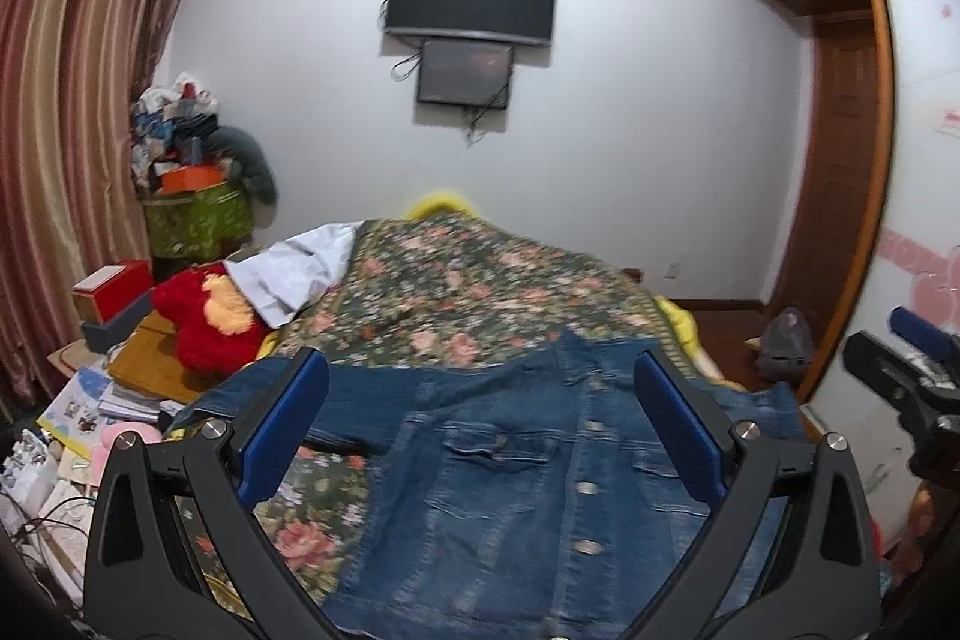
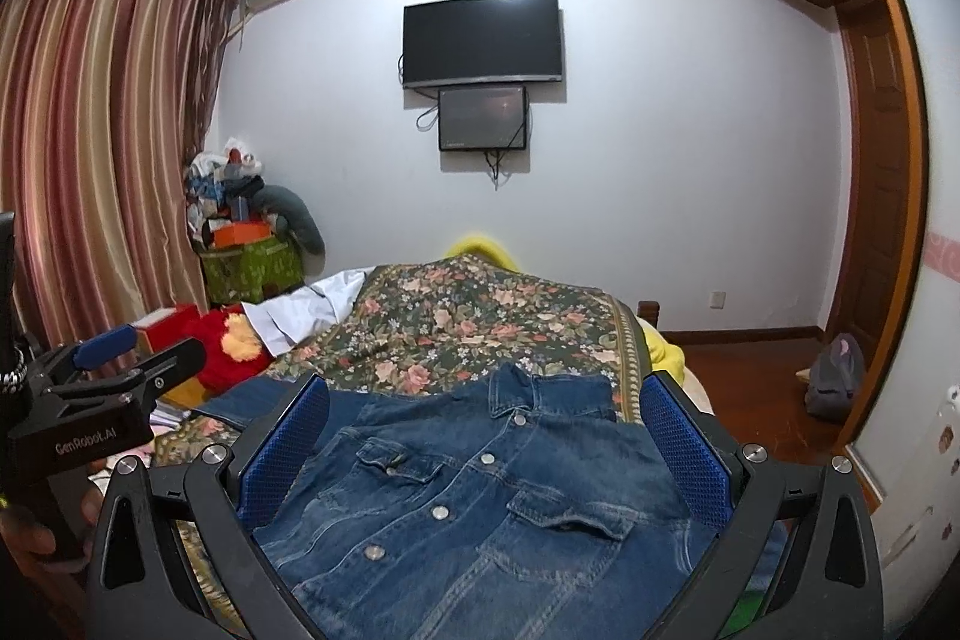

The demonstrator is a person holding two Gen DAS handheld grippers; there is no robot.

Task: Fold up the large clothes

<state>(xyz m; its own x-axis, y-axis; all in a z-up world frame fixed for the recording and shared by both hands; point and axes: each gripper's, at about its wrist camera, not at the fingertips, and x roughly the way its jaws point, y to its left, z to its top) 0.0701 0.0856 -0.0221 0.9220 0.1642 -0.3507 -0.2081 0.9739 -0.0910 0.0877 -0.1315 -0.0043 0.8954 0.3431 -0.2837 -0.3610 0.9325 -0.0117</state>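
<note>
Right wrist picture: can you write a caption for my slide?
Open gripper hangs over a buttoned denim jacket spread on a flowery bed.

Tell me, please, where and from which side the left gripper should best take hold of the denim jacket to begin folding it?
Probably the sleeve. The denim jacket lies flat, front up and buttoned, on the floral bedspread, its sleeve stretched out leftward. The open left gripper could come from the left and pinch the sleeve's thin, loose edge near the cuff, then carry it across the chest. The flat body offers no edge to pinch.
</note>
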